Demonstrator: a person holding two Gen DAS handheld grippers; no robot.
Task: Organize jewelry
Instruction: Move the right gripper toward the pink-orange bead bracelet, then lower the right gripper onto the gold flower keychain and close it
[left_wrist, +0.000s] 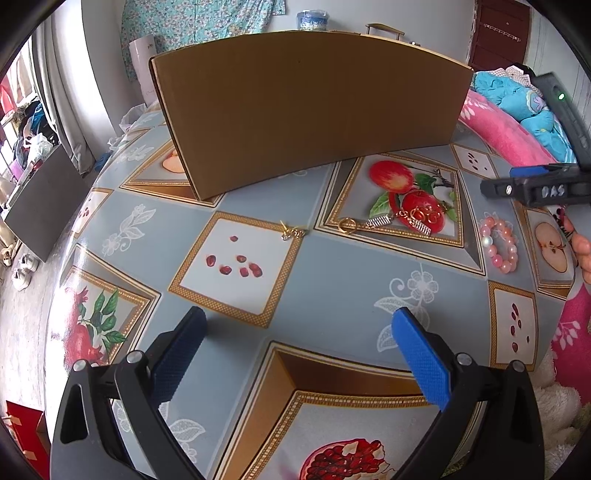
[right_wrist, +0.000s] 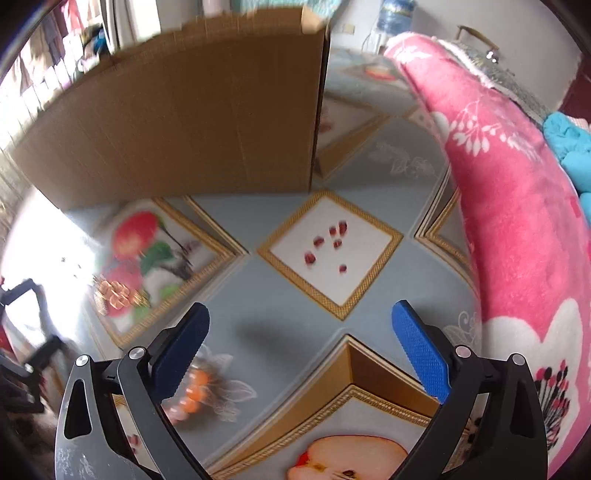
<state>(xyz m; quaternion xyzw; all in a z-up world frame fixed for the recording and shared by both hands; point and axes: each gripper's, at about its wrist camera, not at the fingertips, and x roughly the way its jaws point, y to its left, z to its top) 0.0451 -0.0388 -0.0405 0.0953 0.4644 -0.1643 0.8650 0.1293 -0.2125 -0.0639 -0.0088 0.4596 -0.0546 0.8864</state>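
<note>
Two claws, both wide open and empty, nothing gathered yet.

The left claw (left_wrist: 297, 343) hovers over the tabletop (left_wrist: 332, 273); gold earrings (left_wrist: 413, 218), a ring (left_wrist: 347, 225) and a small charm (left_wrist: 291, 232) lie near the cardboard box (left_wrist: 310, 107). The right claw (right_wrist: 299, 339) has the pink bead bracelet (right_wrist: 192, 398) just beside its left finger. Best to centre over the beads, lower gently and pinch across the strand.

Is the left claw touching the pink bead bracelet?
Apart. The left wrist view shows the open left claw with bare tablecloth between it and the bracelet.
</note>
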